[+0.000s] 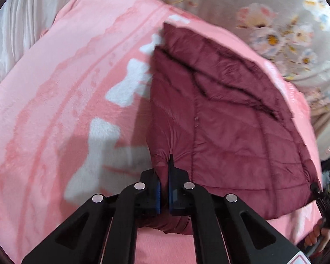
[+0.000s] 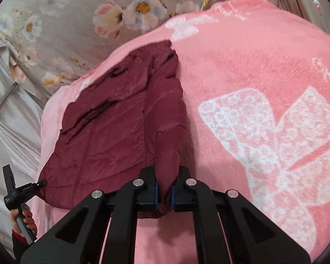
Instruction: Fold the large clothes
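Jacket (image 1: 220, 114) fabric was pinched in both your grippers: the left gripper (image 1: 164, 189) had its fingers narrowed onto a bunched corner of the maroon quilted jacket, and the right gripper (image 2: 164, 190) was clamped the same way on another bunch along the near edge. The jacket lay partly folded on the pink blanket (image 1: 66, 88), near the blanket's edge on your left gripper's side, with its far end flat and its near edge lifted in your grip. You seemed to be midway through a fold, carrying that near edge. The next move likely called for bringing both corners together over the far part, keeping them level so the padding didn't slide, then laying them down before letting go. Around the work you had the floral sheet (image 2: 77, 22) beyond the blanket and pale curtains (image 1: 13, 28) to one side. Nothing lay on the blanket in your path; the puffy quilting itself was the main thing likely to spring back.
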Tool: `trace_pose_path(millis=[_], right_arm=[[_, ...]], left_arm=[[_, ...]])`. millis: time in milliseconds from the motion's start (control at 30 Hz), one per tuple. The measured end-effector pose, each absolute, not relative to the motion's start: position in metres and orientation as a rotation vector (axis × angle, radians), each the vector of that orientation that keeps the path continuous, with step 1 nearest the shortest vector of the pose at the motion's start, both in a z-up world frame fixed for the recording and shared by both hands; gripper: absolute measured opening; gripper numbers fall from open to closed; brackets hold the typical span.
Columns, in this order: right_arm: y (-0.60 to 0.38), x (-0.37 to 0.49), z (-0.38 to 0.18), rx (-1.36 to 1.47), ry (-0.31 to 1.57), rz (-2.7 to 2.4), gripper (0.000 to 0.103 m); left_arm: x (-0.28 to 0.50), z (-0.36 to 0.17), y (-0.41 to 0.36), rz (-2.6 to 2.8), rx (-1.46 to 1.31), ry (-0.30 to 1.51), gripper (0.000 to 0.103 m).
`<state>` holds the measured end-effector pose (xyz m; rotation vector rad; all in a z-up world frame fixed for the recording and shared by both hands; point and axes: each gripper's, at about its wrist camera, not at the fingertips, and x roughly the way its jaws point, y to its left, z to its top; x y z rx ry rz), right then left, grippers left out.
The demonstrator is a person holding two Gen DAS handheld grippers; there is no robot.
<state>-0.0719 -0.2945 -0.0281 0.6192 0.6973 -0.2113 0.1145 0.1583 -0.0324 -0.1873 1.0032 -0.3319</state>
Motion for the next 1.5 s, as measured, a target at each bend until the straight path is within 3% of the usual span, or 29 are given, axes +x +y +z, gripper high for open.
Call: trace_pose_path(millis=[333,500,800,1100,1300,1400,1500], right_arm=[[-0.276,-0.160,0.113,0.469,0.292,-0.219,0.005],[-0.301,-0.124,0.146,0.475,0.196,-0.212,0.005],[-0.351,0.030,0.080,0.549,0.418,-0.297,0.005],[-0.360,0.101,0.002,0.582,0.576,-0.387,0.006],[-0.368,0.114,-0.024,0.643,0.596,-0.401,0.012],[-0.373,0.102,-0.012,0.688,0.527,-0.368,0.021],[-0.372,0.087,0.010,0.659,0.456,-0.382,0.044]], left_arm=[[0.019,0.112,0.194,-0.454,-0.247,0.676,0.002],[0.045,0.152,0.176,-0.427,-0.198,0.551,0.002],[0.192,0.087,0.108,-0.257,-0.086,0.725,0.003],[0.258,-0.006,0.069,-0.100,0.026,0.871,0.008],[0.271,-0.031,0.065,-0.069,0.010,0.889,0.014],[0.269,-0.025,0.067,-0.080,-0.004,0.882,0.015],[0.261,-0.004,0.079,-0.127,-0.062,0.853,0.015]])
